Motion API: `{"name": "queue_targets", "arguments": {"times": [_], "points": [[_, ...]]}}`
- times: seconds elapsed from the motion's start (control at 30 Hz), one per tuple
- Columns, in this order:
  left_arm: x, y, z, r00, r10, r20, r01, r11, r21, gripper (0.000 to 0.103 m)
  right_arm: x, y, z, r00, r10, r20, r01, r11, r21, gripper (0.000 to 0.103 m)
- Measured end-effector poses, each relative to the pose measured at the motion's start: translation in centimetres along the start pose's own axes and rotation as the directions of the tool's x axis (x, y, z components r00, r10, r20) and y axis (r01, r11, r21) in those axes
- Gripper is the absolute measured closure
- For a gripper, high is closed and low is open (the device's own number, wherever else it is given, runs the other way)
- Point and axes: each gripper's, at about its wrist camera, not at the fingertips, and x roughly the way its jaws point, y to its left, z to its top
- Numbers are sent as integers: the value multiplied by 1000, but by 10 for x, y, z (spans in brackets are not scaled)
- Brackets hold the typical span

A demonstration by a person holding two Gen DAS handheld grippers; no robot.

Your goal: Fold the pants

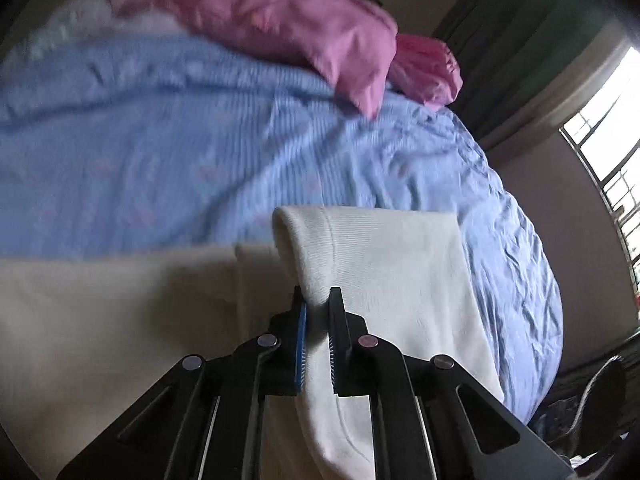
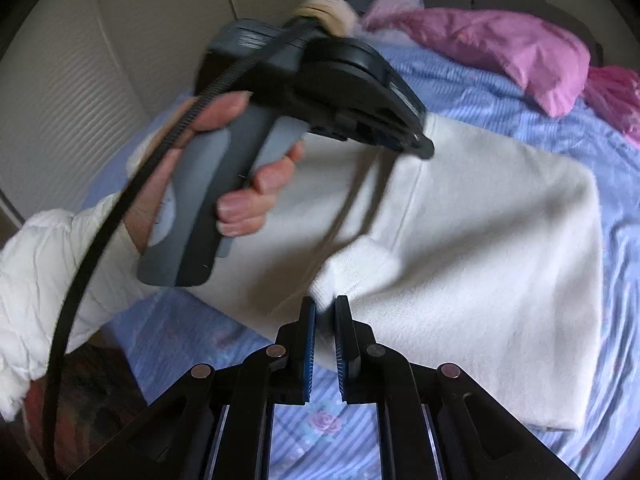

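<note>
Left hand-held gripper [image 1: 318, 300] clamped on a fold of the cream pants [image 1: 400, 272], ribbed cuff draped over the jaws. Right hand-held gripper [image 2: 325, 307] pinched tight on another cuff at the near edge, pants spread across the blue bed [image 2: 520, 92]. Pink pillow [image 2: 500, 46] beyond, near the headboard end.

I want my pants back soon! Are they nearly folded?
Partly. The white pants already lie doubled over on the blue bedspread. Right now the left tongs pinch a raised fold and the right tongs pinch a corner. That lifted part isn't laid down yet, so folding remains.
</note>
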Motion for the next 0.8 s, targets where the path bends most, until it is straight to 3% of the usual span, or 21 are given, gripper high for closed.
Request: {"name": "queue_targets", "arguments": {"times": [0.13,0.33,0.47,0.67,0.73,0.8], "points": [[5,6,-2,995,91,-31,-91,996,15,92,-3,13,4,1000,20,6,-20,1000,4,92],[32,41,-18,992,80,-94,-88,993,-80,90,30,23,-2,993,43,-109,-43,999,7,92],[36,35,-16,988,114,-104,-118,993,-33,86,44,18,-3,987,50,-151,-47,999,28,92],[37,30,-16,982,159,-98,-161,987,-11,79,51,18,-7,985,44,-166,-36,998,52,80],[34,28,-16,981,169,-96,-170,985,-6,66,52,19,-9,985,40,-168,-32,998,50,75],[27,26,-14,979,186,-82,-187,982,-4,62,52,19,-11,984,45,-174,-34,997,62,68]]}}
